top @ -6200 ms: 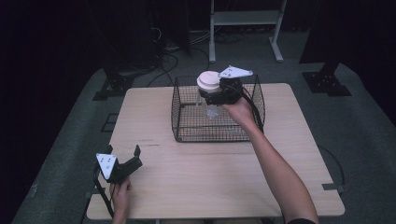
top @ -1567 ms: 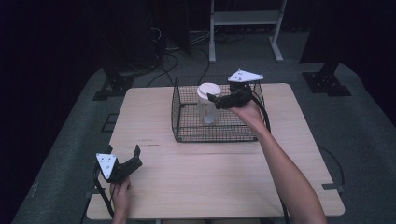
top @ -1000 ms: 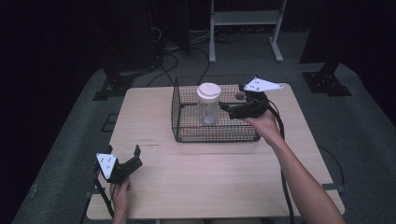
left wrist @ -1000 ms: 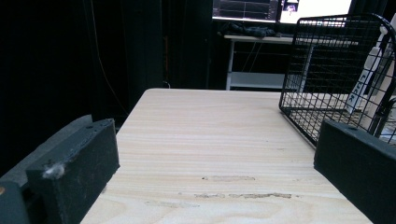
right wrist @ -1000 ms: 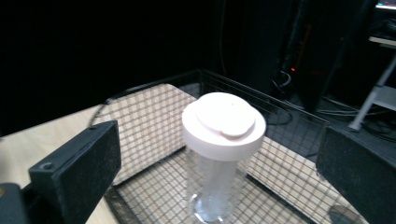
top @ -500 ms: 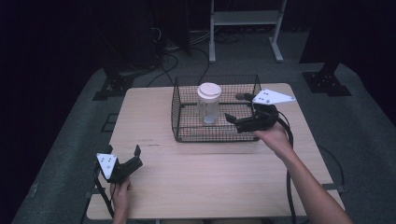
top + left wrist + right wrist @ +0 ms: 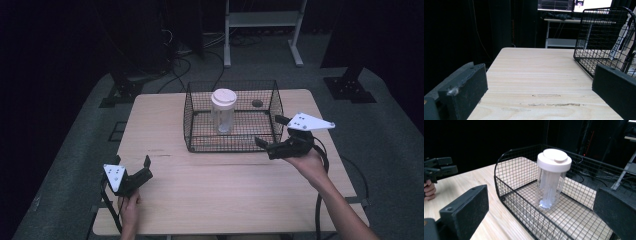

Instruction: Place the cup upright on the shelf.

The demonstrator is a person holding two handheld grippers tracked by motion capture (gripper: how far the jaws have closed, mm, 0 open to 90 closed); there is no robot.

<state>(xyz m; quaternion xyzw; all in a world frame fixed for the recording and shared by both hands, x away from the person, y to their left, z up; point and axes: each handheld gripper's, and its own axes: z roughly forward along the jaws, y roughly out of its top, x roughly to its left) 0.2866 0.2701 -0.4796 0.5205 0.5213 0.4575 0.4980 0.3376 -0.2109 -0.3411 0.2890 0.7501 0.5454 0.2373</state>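
While both jaws gape empty, clear white-lidded jar (image 7: 223, 111) upright in wire basket (image 7: 195, 135).

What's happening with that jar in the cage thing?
A person holds a gripper in each hand at a wooden table. A clear jar with a white lid stands upright inside a black wire basket. The right gripper hangs just outside the basket's right side with its jaws open, holding nothing. The left gripper rests near the table's front left corner, jaws open too, far from the basket.
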